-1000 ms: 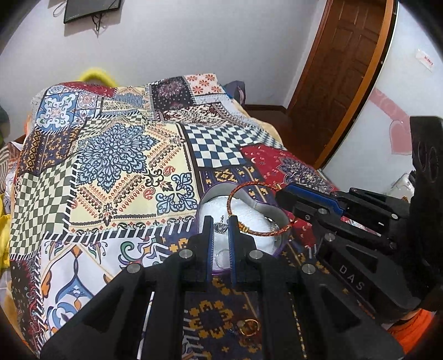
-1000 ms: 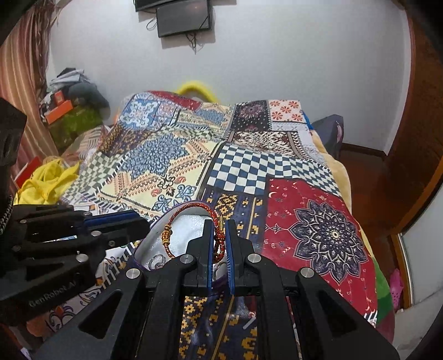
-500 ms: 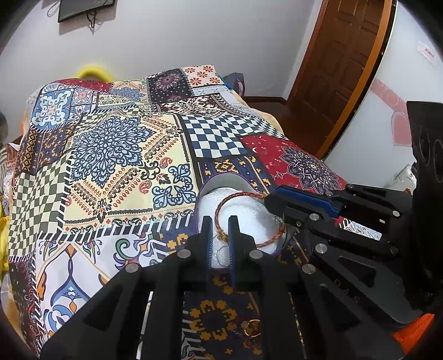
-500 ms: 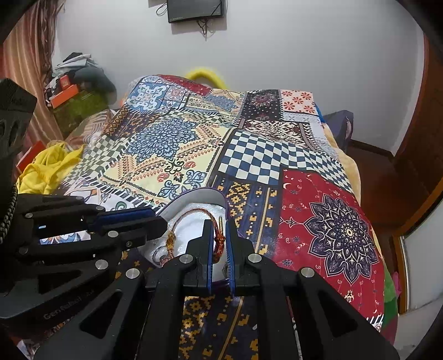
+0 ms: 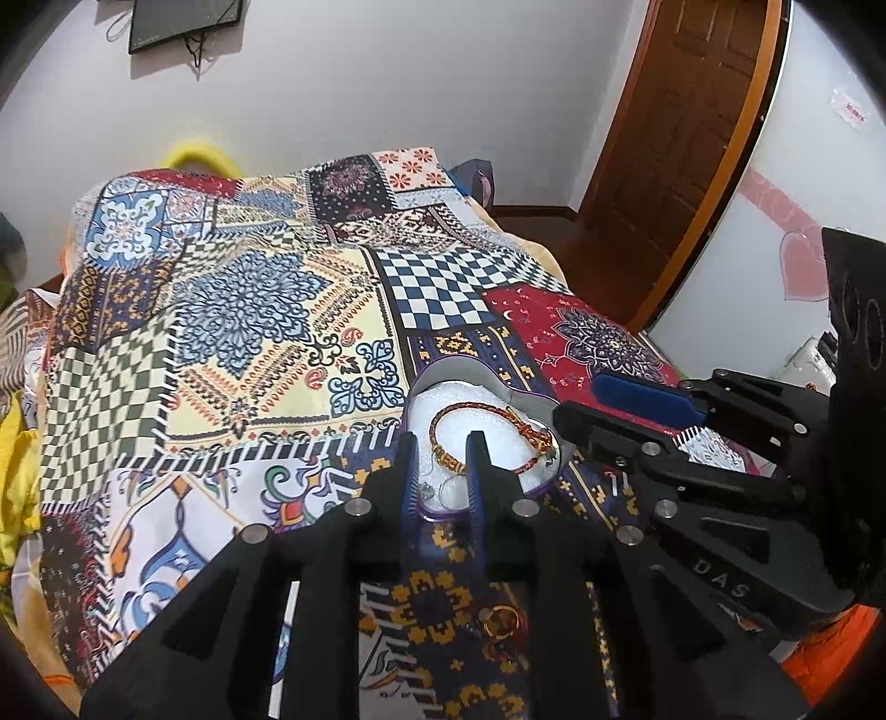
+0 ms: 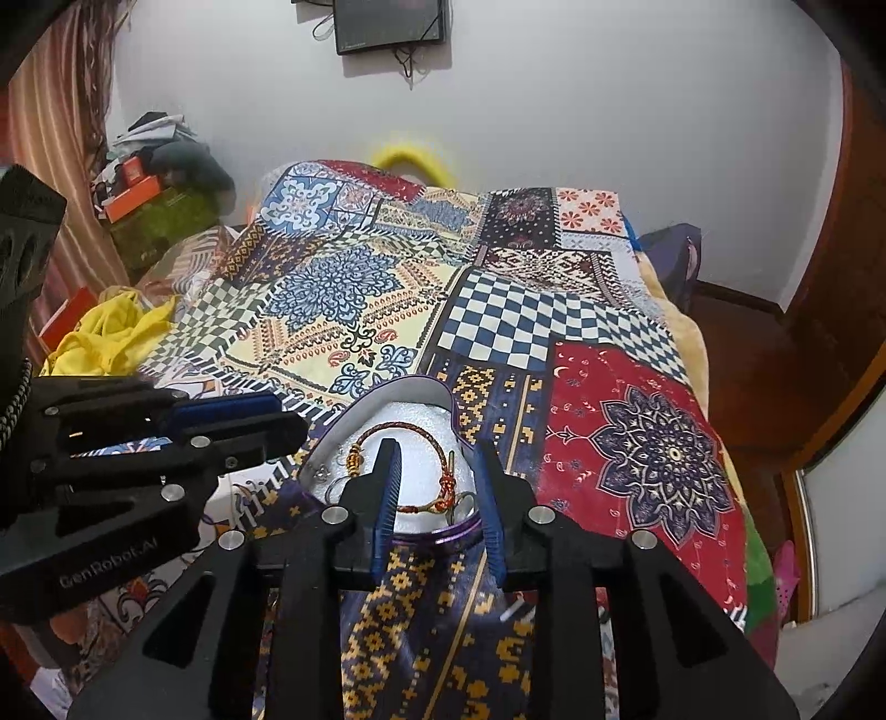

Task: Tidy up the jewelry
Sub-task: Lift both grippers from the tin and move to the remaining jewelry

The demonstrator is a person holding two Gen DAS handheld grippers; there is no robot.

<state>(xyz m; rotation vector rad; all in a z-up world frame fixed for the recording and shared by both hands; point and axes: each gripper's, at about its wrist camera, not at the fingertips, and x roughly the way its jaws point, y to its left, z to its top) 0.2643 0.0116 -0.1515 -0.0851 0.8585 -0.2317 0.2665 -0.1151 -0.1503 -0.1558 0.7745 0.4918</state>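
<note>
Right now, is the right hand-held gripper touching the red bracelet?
Apart. The right wrist view shows the right hand-held gripper open, the red bracelet lying free in the heart-shaped box.

Pretty lived-in bedroom: a bed under a loud patchwork bedspread fills the middle, plain white wall behind it with a dark wall-mounted screen at 12 o'clock, cables dangling under it. Brown wooden door at about 2 o'clock, striped curtain and a clothes pile around 10

Left claw jaws just opening, right claw likewise, both empty
</note>
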